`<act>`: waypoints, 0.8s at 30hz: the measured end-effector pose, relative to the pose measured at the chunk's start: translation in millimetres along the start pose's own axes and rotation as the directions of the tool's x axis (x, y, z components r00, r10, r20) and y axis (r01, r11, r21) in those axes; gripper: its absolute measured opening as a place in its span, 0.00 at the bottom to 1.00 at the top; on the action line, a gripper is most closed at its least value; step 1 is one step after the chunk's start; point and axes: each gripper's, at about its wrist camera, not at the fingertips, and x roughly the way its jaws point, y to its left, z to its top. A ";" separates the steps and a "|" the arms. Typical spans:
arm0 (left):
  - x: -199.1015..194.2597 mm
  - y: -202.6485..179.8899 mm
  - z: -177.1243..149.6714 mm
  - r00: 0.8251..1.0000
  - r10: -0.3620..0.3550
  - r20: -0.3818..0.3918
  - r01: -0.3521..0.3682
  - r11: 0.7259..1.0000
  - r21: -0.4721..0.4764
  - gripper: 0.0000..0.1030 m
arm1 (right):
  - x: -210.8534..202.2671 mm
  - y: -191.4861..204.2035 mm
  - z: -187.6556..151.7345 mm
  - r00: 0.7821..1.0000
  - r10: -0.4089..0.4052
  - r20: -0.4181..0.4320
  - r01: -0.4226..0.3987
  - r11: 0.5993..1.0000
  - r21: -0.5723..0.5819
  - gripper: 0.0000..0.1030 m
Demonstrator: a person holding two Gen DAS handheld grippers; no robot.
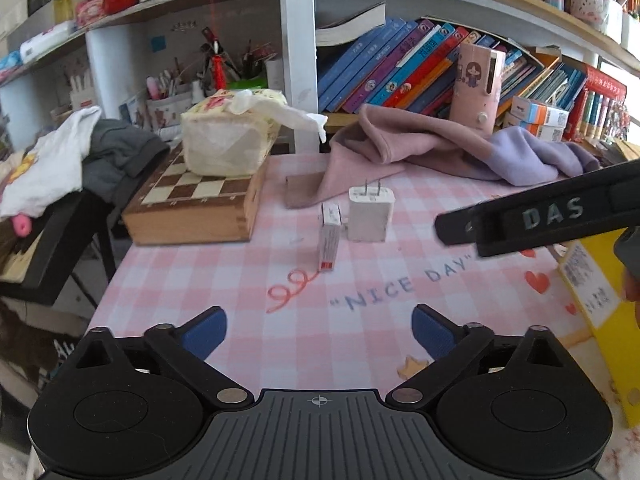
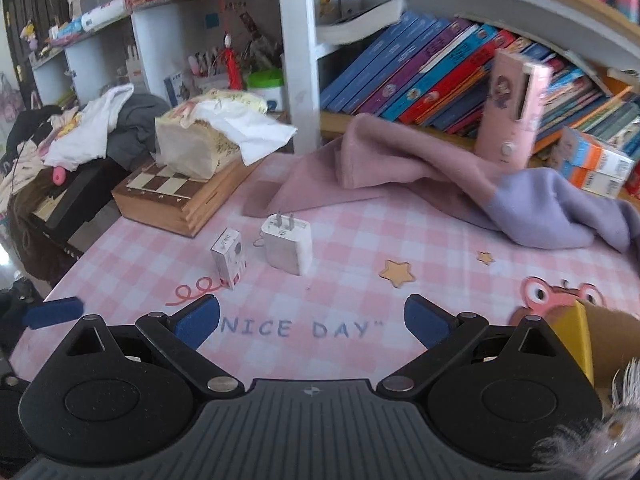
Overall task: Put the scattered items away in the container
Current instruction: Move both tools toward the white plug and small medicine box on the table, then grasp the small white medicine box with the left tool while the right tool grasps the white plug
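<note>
A white wall charger (image 1: 370, 214) (image 2: 287, 245) stands prongs up on the pink checked table mat (image 1: 360, 292). A small white box with a red end (image 1: 329, 237) (image 2: 229, 257) stands just left of it. A yellow cardboard container (image 1: 600, 304) (image 2: 576, 338) sits at the right edge. My left gripper (image 1: 319, 332) is open and empty, near the front of the mat, short of both items. My right gripper (image 2: 312, 320) is open and empty over the "NICE DAY" lettering. Its black body (image 1: 540, 216) crosses the right of the left wrist view.
A wooden chess box (image 1: 196, 204) with a tissue pack (image 1: 232, 136) on it stands at the back left. A pink and lilac cloth (image 1: 440, 148) lies across the back. Behind are bookshelves (image 1: 420, 64) and a pink case (image 1: 476, 88). Clothes (image 1: 80, 156) are piled at left.
</note>
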 end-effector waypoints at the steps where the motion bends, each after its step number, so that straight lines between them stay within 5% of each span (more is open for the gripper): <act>1: 6.3 -0.5 2.3 1.000 0.001 0.006 -0.001 1.000 0.005 0.92 | 7.6 0.7 3.4 1.000 0.008 -0.014 -0.009 1.000 -0.004 0.91; 8: 49.7 -3.7 18.8 1.000 0.005 0.026 -0.006 1.000 0.012 0.68 | 53.5 5.1 24.5 0.997 0.053 -0.061 -0.056 0.997 -0.059 0.68; 12: 74.3 -5.5 25.9 1.000 0.021 0.009 -0.022 0.999 0.024 0.65 | 79.5 2.3 31.7 0.993 0.067 -0.099 -0.074 0.995 -0.068 0.64; 24: 113.5 -6.4 35.6 1.000 0.016 -0.016 -0.016 1.000 0.008 0.32 | 130.3 -2.7 46.4 0.987 0.104 -0.121 -0.113 0.991 -0.068 0.62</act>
